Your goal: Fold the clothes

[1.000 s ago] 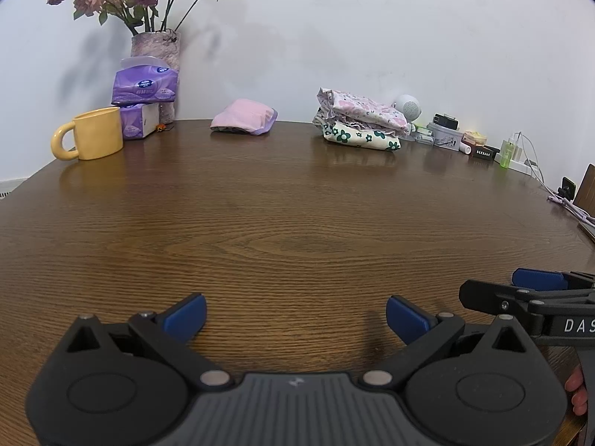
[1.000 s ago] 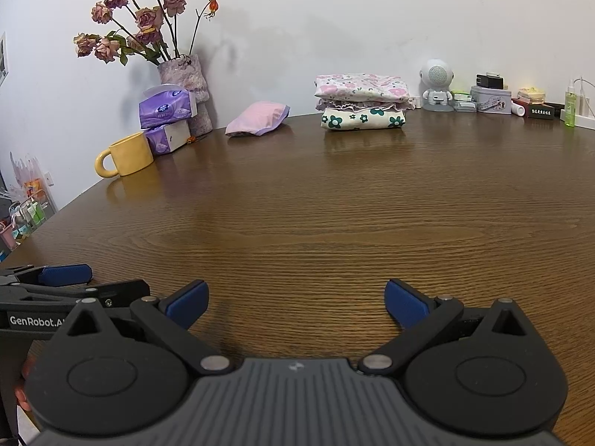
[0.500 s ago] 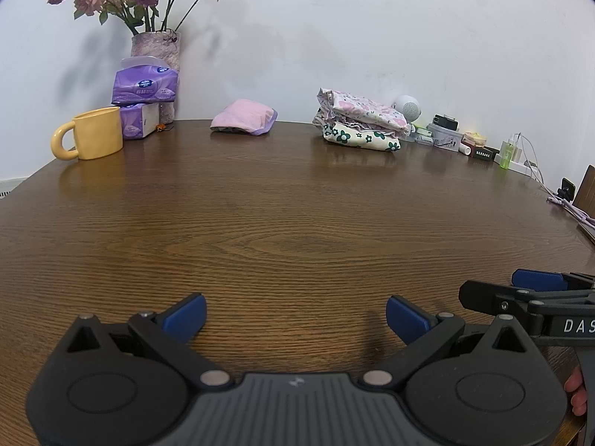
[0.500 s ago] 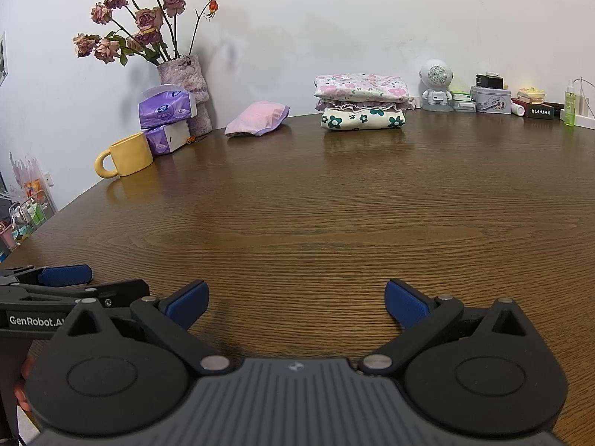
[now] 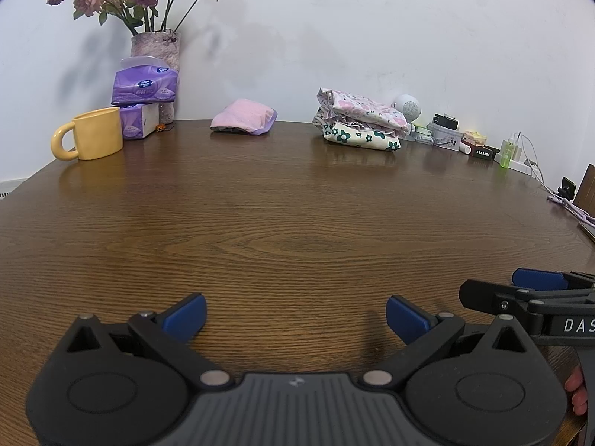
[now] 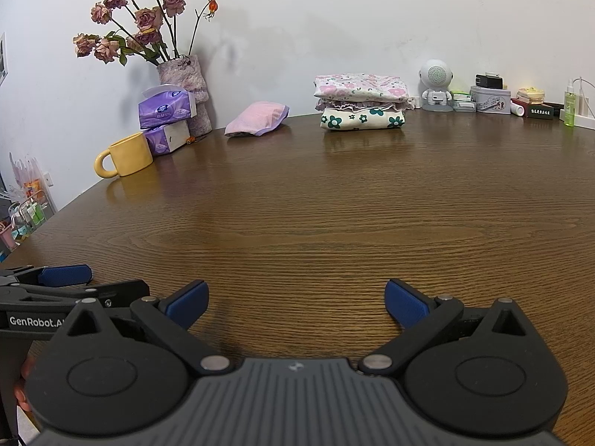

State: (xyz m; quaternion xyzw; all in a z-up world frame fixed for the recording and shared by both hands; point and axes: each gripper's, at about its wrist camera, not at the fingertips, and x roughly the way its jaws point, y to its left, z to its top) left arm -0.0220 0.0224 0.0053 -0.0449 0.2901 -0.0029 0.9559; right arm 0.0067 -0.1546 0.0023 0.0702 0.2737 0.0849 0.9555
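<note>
Brown wood fills most of what we see. It is the bench (image 5: 297,223), and its near part is bare. Closest to us, the left hand-held gripper (image 5: 295,317) sits low over the wood with its two blue pads (image 5: 186,316) spread wide apart, holding nothing. The right hand-held gripper (image 6: 295,303) is beside it, also spread wide with nothing between its blue pads (image 6: 405,303). Each one shows up at the edge of the other's view, so we know they are side by side, near the front edge of the bench. We can see a bit of a finger (image 5: 574,390) behind the right one.

Far across the bench, by the white wall (image 5: 372,37), are the clothes. We see a neat stack of folded clothes (image 6: 360,107): a pink flower cloth on top and a cream one with green flowers at the bottom. Left of the stack, well apart from it, lies a small pink bundle (image 6: 258,119).

Further left stands a yellow mug (image 6: 126,156). Just behind it are two purple tissue packs (image 6: 165,119), one on top of the other. Behind those is a vase (image 6: 186,89) with dried roses.

On the right of the stack we see a little white robot toy (image 6: 435,85), some small boxes (image 6: 491,98) and a green spray bottle (image 6: 569,107).
</note>
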